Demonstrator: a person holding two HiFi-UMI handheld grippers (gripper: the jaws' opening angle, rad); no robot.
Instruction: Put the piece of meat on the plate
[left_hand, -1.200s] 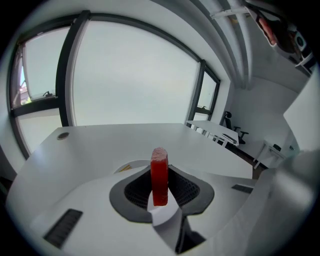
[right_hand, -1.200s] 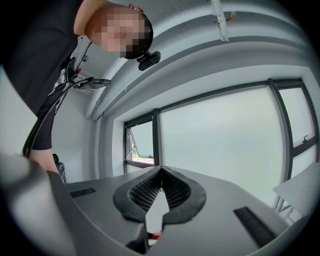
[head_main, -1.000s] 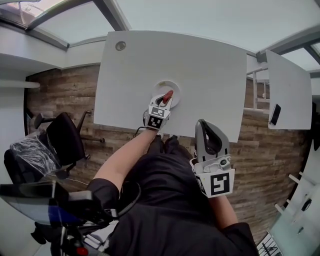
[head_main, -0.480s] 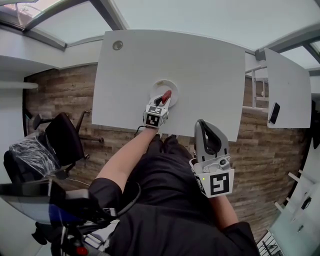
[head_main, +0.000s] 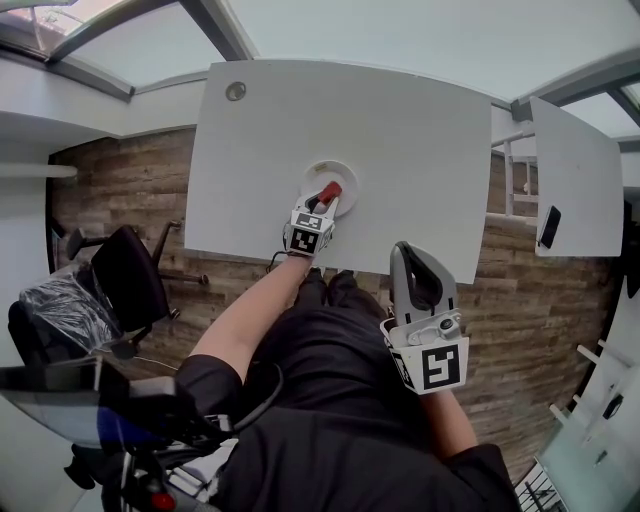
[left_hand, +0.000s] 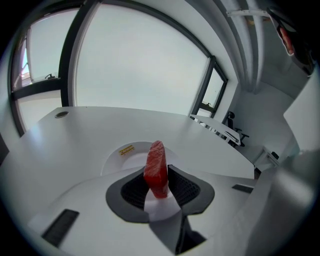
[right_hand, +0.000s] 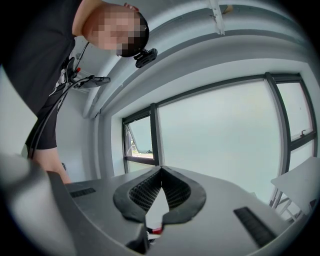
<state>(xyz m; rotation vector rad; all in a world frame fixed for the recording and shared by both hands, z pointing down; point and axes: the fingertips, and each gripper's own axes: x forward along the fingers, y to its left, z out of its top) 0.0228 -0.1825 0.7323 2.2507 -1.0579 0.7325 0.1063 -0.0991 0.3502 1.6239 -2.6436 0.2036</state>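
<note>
The piece of meat (left_hand: 156, 167) is sitting upright, clamped in the left gripper's (head_main: 323, 199) fingers, over the plate (left_hand: 116, 159) on the white surface (head_main: 420, 130). Placing is seemingly underway; next, those fingers should lower and part. The right gripper's (right_hand: 159, 171) fingers are resting together, empty.

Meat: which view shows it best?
Left gripper view: the meat stands large and centred, gripped between the jaws above the plate. Head view shows only a small red speck. Right gripper view misses it.
</note>
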